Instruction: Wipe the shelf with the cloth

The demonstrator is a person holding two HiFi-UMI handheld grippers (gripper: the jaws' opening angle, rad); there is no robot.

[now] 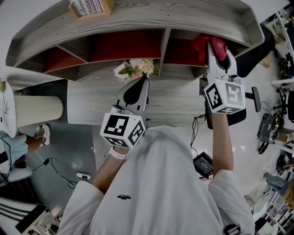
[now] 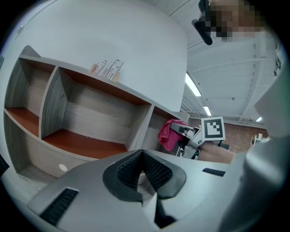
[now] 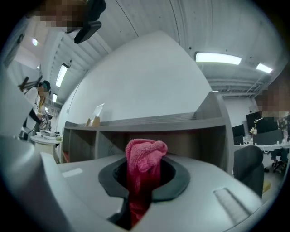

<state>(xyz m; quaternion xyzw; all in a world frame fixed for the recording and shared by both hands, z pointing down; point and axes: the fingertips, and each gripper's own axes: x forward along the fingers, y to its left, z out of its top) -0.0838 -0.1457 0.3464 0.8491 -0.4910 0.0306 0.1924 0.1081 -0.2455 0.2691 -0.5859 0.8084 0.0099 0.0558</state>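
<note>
Person in white shirt, 2 arms reaching forward, 1 gripper in each hand.

Left gripper (image 2: pixel 143 156): jaws together, nothing between them. It hangs over the wide grey lower board (image 1: pixel 174 98), just short of a small bunch of flowers (image 1: pixel 138 68).

Right gripper (image 1: pixel 215 50): jaws clamped on the pink cloth (image 3: pixel 145 154), which bunches up above the pads and trails down between them. Cloth sits at the mouth of the right-hand compartment, tips pointing in. Cannot tell if it touches the wood.

Shelf (image 1: pixel 183 18): grey wood, curved front, compartments with red-brown floors, the 2 left of the cloth bare.

Farthest: a small box (image 1: pixel 89 7) on the top board, left of centre.
</note>
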